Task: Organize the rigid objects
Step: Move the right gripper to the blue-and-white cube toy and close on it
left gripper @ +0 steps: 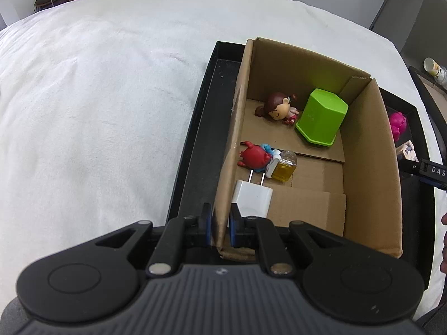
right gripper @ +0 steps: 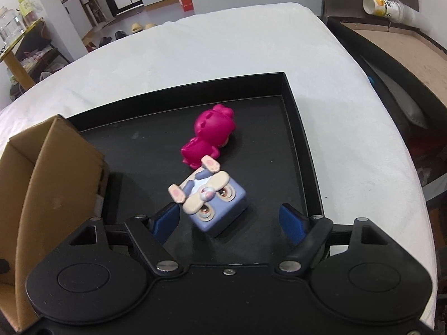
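My left gripper (left gripper: 220,224) is shut on the left wall of the cardboard box (left gripper: 232,150), near its front corner. Inside the box lie a white charger plug (left gripper: 252,199), a red crab toy (left gripper: 255,155), a small yellow perfume bottle (left gripper: 285,167), a brown-haired doll (left gripper: 279,107) and a green container (left gripper: 321,115). My right gripper (right gripper: 229,222) is open just above the black tray (right gripper: 290,106), with a blue-grey rabbit cube toy (right gripper: 215,203) between its pads. A magenta figure (right gripper: 209,136) lies just beyond the cube.
The tray sits on a white cloth-covered table (left gripper: 97,97). The cardboard box (right gripper: 42,173) stands left of my right gripper. A dark chair (right gripper: 391,64) and a paper cup (right gripper: 385,7) are off the table's right edge.
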### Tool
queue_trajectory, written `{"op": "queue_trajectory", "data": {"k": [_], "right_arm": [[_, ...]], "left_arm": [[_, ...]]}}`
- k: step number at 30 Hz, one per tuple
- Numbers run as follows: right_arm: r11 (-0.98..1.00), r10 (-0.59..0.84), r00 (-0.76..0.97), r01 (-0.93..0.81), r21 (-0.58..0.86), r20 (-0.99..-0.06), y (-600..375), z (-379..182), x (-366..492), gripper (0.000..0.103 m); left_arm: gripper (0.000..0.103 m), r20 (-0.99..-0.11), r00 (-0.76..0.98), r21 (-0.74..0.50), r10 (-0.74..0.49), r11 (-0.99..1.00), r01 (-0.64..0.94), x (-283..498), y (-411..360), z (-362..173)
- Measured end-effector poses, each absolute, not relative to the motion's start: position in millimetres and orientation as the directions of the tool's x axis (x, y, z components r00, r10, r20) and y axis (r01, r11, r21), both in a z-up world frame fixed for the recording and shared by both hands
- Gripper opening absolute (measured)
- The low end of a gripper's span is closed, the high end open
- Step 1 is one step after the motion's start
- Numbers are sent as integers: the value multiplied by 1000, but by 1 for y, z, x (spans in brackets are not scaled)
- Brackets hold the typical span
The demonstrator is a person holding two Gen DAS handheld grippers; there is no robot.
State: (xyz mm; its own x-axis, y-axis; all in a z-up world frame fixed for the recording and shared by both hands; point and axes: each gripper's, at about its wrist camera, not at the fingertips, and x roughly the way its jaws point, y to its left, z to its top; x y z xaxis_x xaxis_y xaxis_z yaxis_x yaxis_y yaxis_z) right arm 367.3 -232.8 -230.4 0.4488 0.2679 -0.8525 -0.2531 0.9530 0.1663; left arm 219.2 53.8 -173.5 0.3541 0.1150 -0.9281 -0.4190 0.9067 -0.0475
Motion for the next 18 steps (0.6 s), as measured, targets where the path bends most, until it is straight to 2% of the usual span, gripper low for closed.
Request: {"op": "queue_trajectory", "data": {"k": [12,13,15,16,18], "right_arm": [[959,257,497,-240,154,-829,-227,-234,375,76],[957,262,498,-242,157,-827,-227,-234,375,73],[951,283,495,-254,175,-821,-227,-235,376,61],[944,309,482,-260,203,-820,-229,-235,375,48],[937,334,462,-258,236,-822,-232,-234,374,47]], "left_arm": [[11,-930,346,-28,127,912,-410,221,52,-175],[11,-929,346,-25,128,913,-407,221,51,-175],[11,-929,347,-25,129,914,-405,221,51,-175],[11,-929,347,-25,129,914,-405,222,51,-175],[11,-928,348,-22,132,914,-406,222,51,-175]]}}
